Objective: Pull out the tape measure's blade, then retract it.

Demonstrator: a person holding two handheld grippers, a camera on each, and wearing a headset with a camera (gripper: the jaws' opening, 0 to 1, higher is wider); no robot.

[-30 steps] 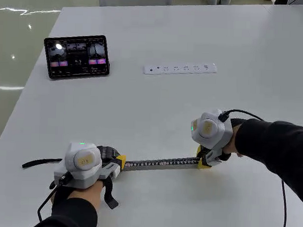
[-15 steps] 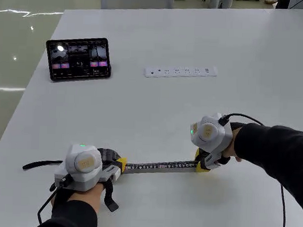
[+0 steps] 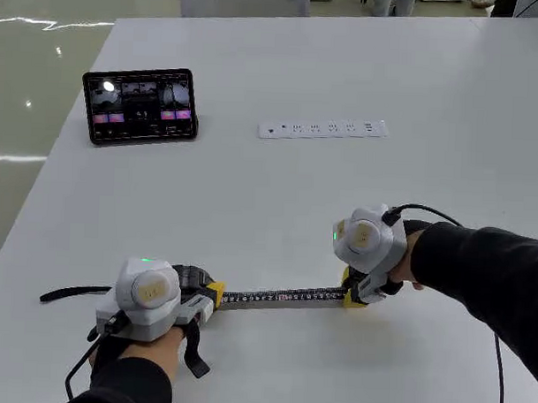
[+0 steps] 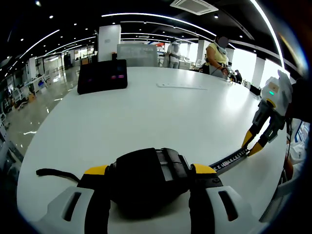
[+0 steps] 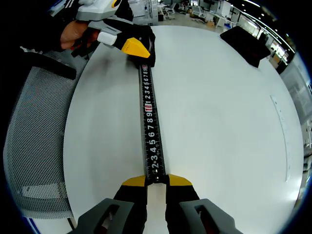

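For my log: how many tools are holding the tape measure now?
2. The left tool grips the black case at near left; the right tool pinches the blade at its end, further right.

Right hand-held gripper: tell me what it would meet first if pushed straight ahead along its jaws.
Sliding along the blade it clamps, the right hand-held gripper would likely meet the tape measure's case first, held in the left hand-held gripper.

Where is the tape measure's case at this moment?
In the head view the case sits near-left on the table, clamped in the left gripper, its blade running to the right gripper.
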